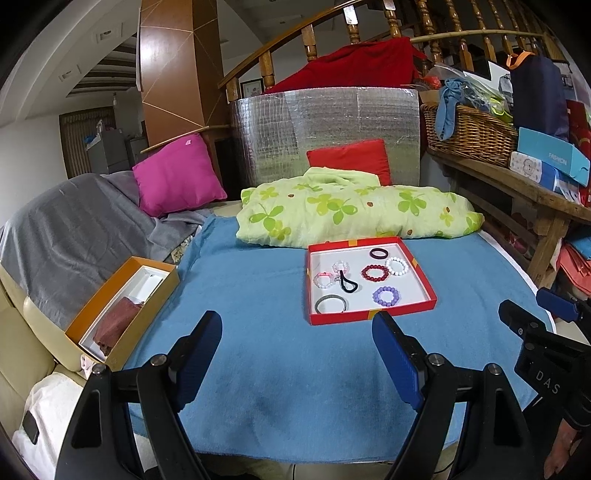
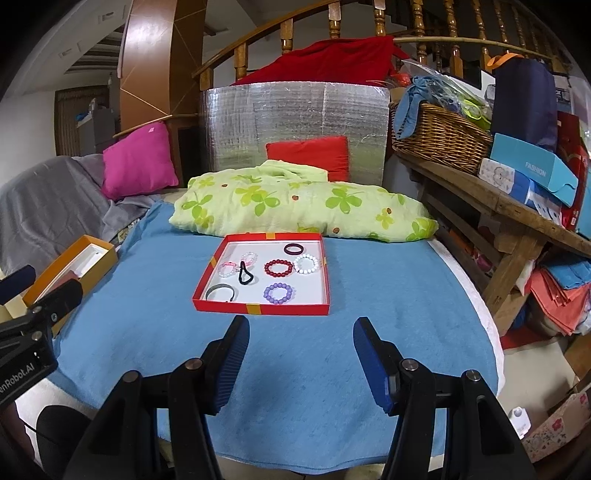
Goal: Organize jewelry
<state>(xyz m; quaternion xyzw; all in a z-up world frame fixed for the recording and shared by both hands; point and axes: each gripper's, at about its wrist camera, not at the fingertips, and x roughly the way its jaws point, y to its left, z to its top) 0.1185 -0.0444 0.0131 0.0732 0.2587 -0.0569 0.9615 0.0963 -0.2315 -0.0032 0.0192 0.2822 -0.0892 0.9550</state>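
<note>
A lived-in home: wooden stair railing (image 1: pixel 306 27), pink cushion (image 1: pixel 177 173).

Left wrist view: low over the blue towel (image 1: pixel 277 350), facing the red tray (image 1: pixel 369 317) ahead to its right.
Right wrist view: same height, tray (image 2: pixel 258 308) nearly straight ahead, near.
Shared: tray, towel, green clover blanket (image 2: pixel 295 206), orange box (image 1: pixel 122 295).

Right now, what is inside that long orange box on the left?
The orange box holds a white lining and a folded reddish-brown cloth at its near end. Anything beneath that cloth is covered and cannot be seen.
</note>
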